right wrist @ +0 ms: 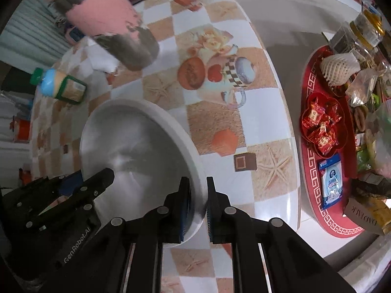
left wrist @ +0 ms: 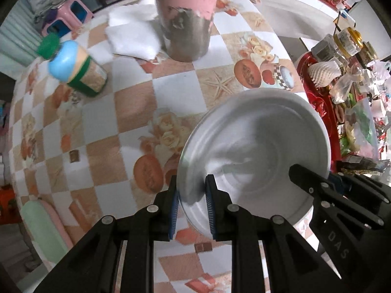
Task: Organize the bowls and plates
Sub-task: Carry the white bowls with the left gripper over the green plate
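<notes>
A round metal plate [left wrist: 256, 146] with a white rim is held tilted above the checkered table [left wrist: 136, 90]. My left gripper [left wrist: 191, 195] is shut on the plate's left edge, blue pads on either side of the rim. My right gripper [right wrist: 198, 195] is shut on the plate's [right wrist: 136, 146] right edge. Each gripper shows in the other's view: the right one [left wrist: 342, 210] at the plate's far side, the left one [right wrist: 61, 195] at lower left. No bowl is in view.
A pink and grey pillar [left wrist: 185, 19] rises from the table with white cloth [left wrist: 134, 31] beside it. A blue-lidded jar [left wrist: 78, 70] lies at left. A red tray [right wrist: 325, 146] with sweets and jars sits past the table's right edge.
</notes>
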`<state>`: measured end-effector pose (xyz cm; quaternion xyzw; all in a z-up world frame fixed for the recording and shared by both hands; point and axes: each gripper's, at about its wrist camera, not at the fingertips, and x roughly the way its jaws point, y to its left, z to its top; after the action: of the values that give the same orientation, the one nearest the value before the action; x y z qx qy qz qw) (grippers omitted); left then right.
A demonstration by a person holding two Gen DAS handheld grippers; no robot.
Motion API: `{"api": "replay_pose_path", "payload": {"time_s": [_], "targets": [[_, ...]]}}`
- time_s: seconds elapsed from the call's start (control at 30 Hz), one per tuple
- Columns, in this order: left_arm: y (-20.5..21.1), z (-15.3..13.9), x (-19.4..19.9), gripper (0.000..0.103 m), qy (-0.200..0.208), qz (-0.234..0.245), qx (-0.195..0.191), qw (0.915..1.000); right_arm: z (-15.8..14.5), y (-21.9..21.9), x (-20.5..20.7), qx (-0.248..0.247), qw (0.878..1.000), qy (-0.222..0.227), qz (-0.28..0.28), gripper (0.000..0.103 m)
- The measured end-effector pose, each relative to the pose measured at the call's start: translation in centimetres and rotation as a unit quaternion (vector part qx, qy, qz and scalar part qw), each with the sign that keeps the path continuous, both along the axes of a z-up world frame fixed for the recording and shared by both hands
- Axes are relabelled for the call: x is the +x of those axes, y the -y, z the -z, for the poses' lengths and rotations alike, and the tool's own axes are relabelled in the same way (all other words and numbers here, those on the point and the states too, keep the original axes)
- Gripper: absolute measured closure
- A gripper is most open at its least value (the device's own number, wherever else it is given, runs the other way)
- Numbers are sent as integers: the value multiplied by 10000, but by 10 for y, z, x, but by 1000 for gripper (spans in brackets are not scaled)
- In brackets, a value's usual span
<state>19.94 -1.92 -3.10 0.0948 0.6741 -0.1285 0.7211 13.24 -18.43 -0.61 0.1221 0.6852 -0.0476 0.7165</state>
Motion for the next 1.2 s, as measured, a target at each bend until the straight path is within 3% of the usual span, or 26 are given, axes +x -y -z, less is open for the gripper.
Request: {"api": "replay_pose_path", "payload": {"time_s": [0.23,0.53,0.87,1.03,1.2], "targets": [[-13,-20,-22,81,168,-191,10,9997,-29,-26,-16,-1,9995,183,-241,89],[-98,-43,-56,80,194,-544,-1,9983,-51,-94,-40,44,9977,250,-631,89],[-239,-33,-104,80,-89,-1401,-57,9901,-47,-225,-59,5,9881,42,-1540,89],[-303,-25,-104,80,-143,-1861,47,9824,-31,-299,-58,34,9785,-91,-2062,89],[-346,-18,-89,79,-47,-2023,188,9791,-20,-357,-43,46,9716,-85,-2363,89]]}}
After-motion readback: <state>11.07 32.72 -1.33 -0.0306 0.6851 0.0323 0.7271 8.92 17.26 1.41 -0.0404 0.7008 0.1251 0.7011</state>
